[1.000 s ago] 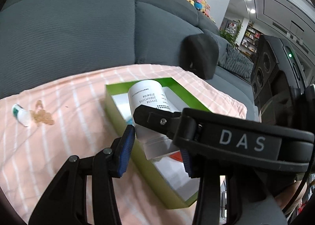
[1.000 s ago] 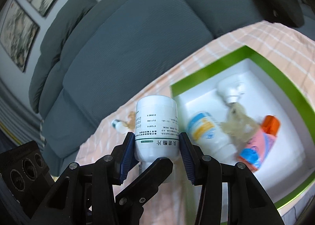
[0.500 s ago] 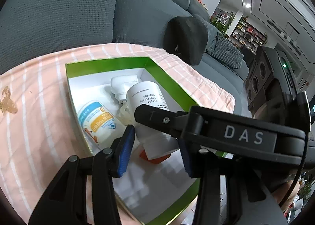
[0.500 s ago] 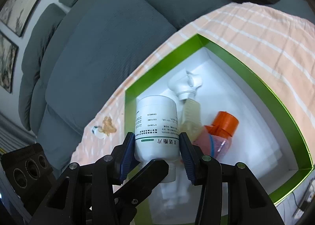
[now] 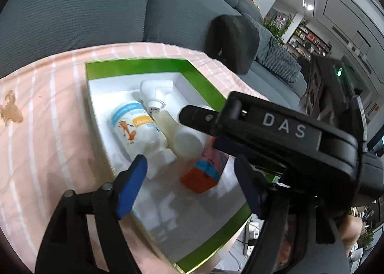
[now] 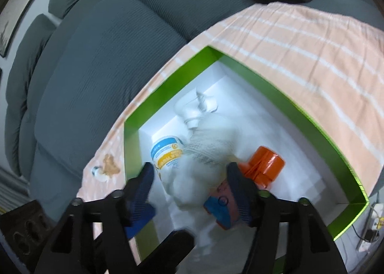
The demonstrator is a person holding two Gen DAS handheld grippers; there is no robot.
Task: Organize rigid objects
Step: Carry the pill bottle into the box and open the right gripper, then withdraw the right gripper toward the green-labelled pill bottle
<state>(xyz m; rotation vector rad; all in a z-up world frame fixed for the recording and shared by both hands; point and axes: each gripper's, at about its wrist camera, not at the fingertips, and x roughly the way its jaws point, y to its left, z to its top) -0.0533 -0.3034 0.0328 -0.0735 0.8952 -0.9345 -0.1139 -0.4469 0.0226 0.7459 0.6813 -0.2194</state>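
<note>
**Both grippers opening over the green box**

Nearest the lens, the left gripper (image 5: 192,178) has its blue pads spreading apart, and nothing is pressed between them; they hover above the box floor. The right gripper (image 6: 189,178) is opening as well, jaws wide, with a white bottle (image 6: 204,154) smeared by motion blur between them, apparently free of both pads, though the blur makes that hard to call. In the left view that same white bottle (image 5: 188,144) sits inside the green box (image 5: 134,65), round end towards the camera, under the right gripper's black finger (image 5: 199,118).

Just beside it on the left lies a bottle with a blue and yellow label (image 5: 134,127), on its side. To the right, an orange-capped container (image 5: 199,178) with a pink and blue body rests on the white floor. Farther in, a white spray head (image 5: 156,94) lies by the far wall.

The box sits on a peach striped cloth (image 5: 48,130). Far left on it, a tan spill (image 5: 10,110). Beyond, the grey sofa (image 5: 84,5).
</note>
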